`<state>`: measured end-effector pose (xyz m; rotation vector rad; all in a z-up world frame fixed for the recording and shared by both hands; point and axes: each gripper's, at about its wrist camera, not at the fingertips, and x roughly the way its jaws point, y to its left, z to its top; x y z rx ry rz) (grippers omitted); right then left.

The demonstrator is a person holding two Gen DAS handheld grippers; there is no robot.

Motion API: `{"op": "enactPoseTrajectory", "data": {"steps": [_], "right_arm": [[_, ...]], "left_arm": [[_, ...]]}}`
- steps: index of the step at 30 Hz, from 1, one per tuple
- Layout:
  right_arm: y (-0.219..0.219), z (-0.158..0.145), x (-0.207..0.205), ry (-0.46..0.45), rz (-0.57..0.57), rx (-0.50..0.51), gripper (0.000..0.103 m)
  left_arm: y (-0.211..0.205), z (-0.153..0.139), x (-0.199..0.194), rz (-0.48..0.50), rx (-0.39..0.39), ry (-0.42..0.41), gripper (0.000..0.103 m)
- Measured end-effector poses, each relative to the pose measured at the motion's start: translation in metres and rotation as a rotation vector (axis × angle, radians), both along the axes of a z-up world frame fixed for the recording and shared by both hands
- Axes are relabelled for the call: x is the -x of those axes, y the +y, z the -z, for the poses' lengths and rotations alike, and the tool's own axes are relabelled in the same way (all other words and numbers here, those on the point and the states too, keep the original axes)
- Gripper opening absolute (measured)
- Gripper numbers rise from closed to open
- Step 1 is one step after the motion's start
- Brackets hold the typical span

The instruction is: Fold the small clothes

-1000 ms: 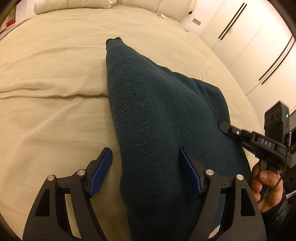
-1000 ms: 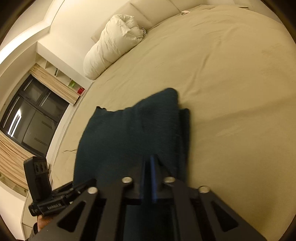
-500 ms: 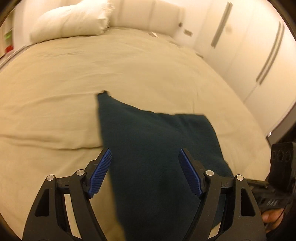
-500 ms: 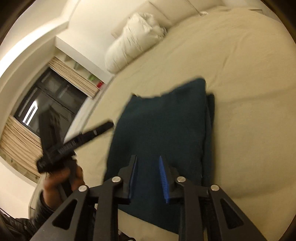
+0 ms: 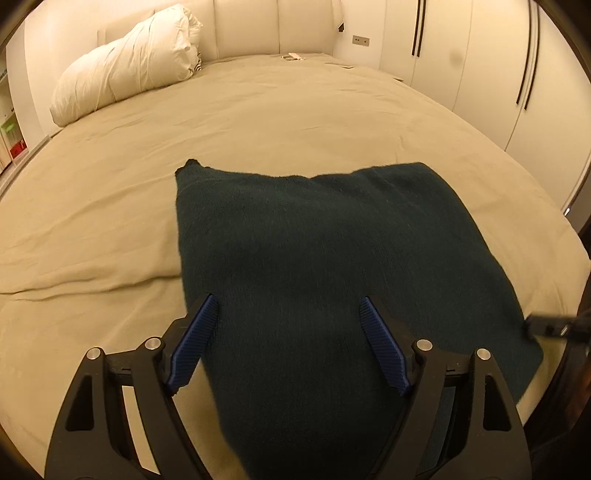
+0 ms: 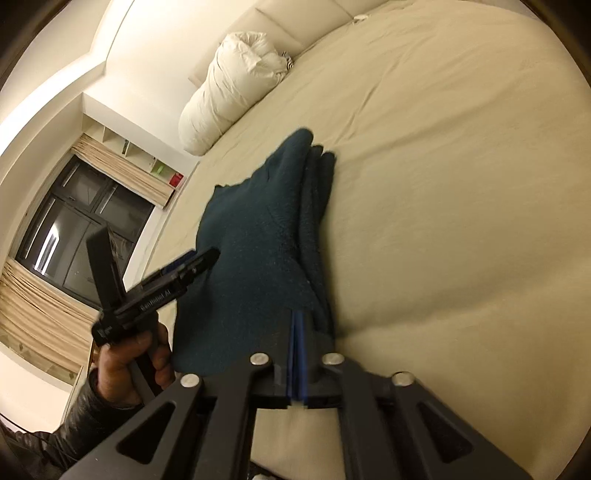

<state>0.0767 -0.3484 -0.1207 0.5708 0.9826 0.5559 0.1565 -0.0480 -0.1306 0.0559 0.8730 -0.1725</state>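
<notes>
**Dark knit flat on the bed**

The folded teal garment (image 5: 332, 258) lies on the beige bedsheet (image 5: 110, 192), a white pillow (image 5: 125, 66) far behind. Left gripper (image 5: 288, 332) gapes wider above it, holding nothing. Right gripper (image 6: 297, 325) is closing, nearly together; whether it pinches cloth, can't tell.

The folded sweater (image 5: 332, 266) is being seen lying on the bed (image 5: 110, 206), toward its near edge. At about ten o'clock from it a rolled duvet (image 5: 125, 70) is being propped against the headboard (image 5: 258, 26) (wardrobe doors (image 5: 480, 55) standing at two o'clock).
</notes>
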Motion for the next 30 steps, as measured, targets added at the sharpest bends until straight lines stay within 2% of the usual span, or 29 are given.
{"op": "enactPoseTrajectory", "data": {"steps": [1,2,5,7,10,13,16,20,24,27,30], "right_arm": [[-0.005,-0.004,0.002,-0.005,0.014,0.001,0.031],[-0.009,-0.008,0.004,-0.011,0.021,-0.014,0.036],[-0.013,-0.012,0.002,-0.007,0.007,-0.077,0.042],[-0.007,-0.01,-0.001,-0.002,0.0,-0.08,0.047],[-0.001,-0.004,-0.012,0.019,0.004,-0.081,0.047],[0.005,-0.005,-0.028,-0.001,-0.001,-0.079,0.047],[0.014,0.002,-0.045,0.039,-0.009,-0.037,0.047],[0.026,0.006,-0.061,0.037,-0.038,-0.038,0.047],[0.034,0.017,-0.074,0.074,-0.065,-0.044,0.047],[0.035,0.029,-0.086,0.126,-0.081,-0.071,0.035],[0.032,0.029,-0.087,0.121,-0.082,-0.093,0.027]], "left_arm": [[0.002,0.0,0.005,-0.005,0.001,-0.005,0.079],[0.006,-0.001,0.013,-0.011,0.017,-0.01,0.079],[0.005,-0.004,0.037,-0.025,0.062,-0.029,0.079],[0.01,-0.007,0.049,-0.036,0.093,-0.033,0.079],[0.011,-0.009,0.064,-0.046,0.134,-0.026,0.079],[0.01,-0.004,0.061,-0.049,0.12,-0.01,0.079],[0.008,-0.005,0.062,-0.054,0.114,-0.012,0.079],[0.008,-0.004,0.062,-0.054,0.113,-0.007,0.079],[0.007,-0.004,0.061,-0.053,0.103,-0.005,0.079],[0.006,-0.002,0.06,-0.05,0.095,-0.001,0.08],[0.006,-0.001,0.059,-0.051,0.1,0.008,0.08]]}}
